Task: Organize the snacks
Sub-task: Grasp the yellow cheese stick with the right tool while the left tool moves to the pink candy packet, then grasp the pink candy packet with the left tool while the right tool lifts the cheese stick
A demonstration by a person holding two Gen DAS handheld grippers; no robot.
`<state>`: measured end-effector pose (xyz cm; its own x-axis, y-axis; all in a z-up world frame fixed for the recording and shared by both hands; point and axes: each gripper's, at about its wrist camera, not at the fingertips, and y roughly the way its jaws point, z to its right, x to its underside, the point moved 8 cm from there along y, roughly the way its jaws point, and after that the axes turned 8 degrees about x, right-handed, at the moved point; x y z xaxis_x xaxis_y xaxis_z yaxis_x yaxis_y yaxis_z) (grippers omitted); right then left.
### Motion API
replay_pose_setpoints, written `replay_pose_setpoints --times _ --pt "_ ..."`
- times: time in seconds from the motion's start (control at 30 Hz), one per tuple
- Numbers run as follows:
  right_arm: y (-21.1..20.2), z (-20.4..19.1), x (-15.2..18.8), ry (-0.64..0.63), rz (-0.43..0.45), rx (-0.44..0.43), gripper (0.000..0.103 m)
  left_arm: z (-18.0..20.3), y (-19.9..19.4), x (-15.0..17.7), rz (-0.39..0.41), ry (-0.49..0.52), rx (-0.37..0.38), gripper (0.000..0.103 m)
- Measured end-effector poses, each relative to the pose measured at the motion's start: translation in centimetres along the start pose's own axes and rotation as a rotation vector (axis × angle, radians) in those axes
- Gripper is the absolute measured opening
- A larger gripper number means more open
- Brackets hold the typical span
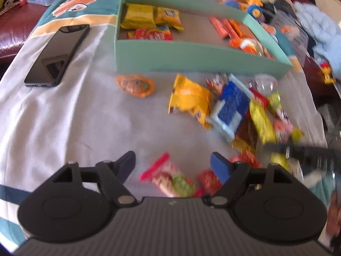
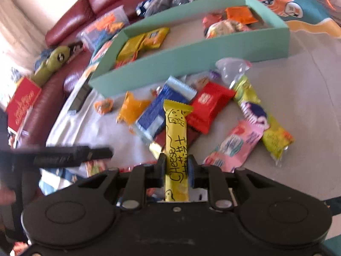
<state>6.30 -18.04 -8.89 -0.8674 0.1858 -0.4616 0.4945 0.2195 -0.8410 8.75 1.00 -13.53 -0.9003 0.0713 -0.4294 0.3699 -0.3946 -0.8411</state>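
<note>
On the cloth (image 1: 64,117): loose snack packets lie in a heap just before a box.
Box (image 1: 191,59): teal, open-topped, yellow and orange packets inside.
Right gripper (image 2: 176,171): clenched on a yellow cheese bar (image 2: 175,136), above the heap.
Left gripper (image 1: 173,166): jaws apart, nothing gripped, over a pink-and-green packet (image 1: 170,180).

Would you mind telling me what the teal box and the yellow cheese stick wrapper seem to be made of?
Teal box: probably matte cardboard, given its thin flat walls, crisp folded corners and lack of shine. Yellow cheese stick wrapper: apparently thin printed plastic film, slightly glossy, with a crimped serrated end.
</note>
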Motion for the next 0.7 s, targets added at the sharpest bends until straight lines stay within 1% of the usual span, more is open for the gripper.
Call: replay_pose_setpoints --times 0.07,0.13,0.17,0.23,0.3,0.37,0.43,0.47,0.5,0.6,0.63,0.7 --pt "-0.2 0.6 -0.7 0.024 0.017 -0.002 0.02 0.5 -0.2 1.0 -0.035 0.078 0.014 0.079" --pt "-0.2 1.0 -1.1 0.034 0.021 -0.006 0.02 0.5 -0.2 1.9 -0.061 0.163 -0.023 0.079" --pt "-0.2 1.2 -1.2 0.033 0.022 -0.005 0.02 0.3 -0.1 2.3 -0.086 0.17 -0.037 0.079" --pt "-0.1 1.3 -1.1 0.03 0.019 0.0 0.02 -0.2 -0.3 2.1 -0.093 0.114 -0.024 0.078" --pt "0.0 1.2 -1.0 0.029 0.018 0.002 0.02 -0.7 -0.4 1.4 -0.071 0.023 -0.004 0.072" --pt "0.1 1.2 -0.8 0.033 0.016 0.001 0.02 -0.6 -0.2 0.9 -0.056 -0.018 0.006 0.063" --pt "0.1 0.9 -0.8 0.03 0.016 0.001 0.02 0.4 0.3 0.8 -0.051 0.013 -0.007 0.057" --pt "0.1 0.8 -0.8 0.025 0.016 0.004 0.02 1.0 0.5 1.0 -0.049 0.047 -0.018 0.043" --pt "0.1 0.8 -0.8 0.02 0.016 0.008 0.02 1.5 0.6 1.1 -0.049 0.08 -0.03 0.037" --pt "-0.1 1.2 -1.0 0.021 0.024 0.017 0.02 2.4 0.6 1.4 -0.031 0.122 -0.041 0.035" --pt "-0.2 1.3 -1.0 0.025 0.027 0.02 0.02 2.5 0.5 1.6 -0.029 0.131 -0.051 0.036" --pt "-0.2 1.6 -1.1 0.033 0.029 0.022 0.02 2.4 0.5 1.8 -0.047 0.137 -0.063 0.044"
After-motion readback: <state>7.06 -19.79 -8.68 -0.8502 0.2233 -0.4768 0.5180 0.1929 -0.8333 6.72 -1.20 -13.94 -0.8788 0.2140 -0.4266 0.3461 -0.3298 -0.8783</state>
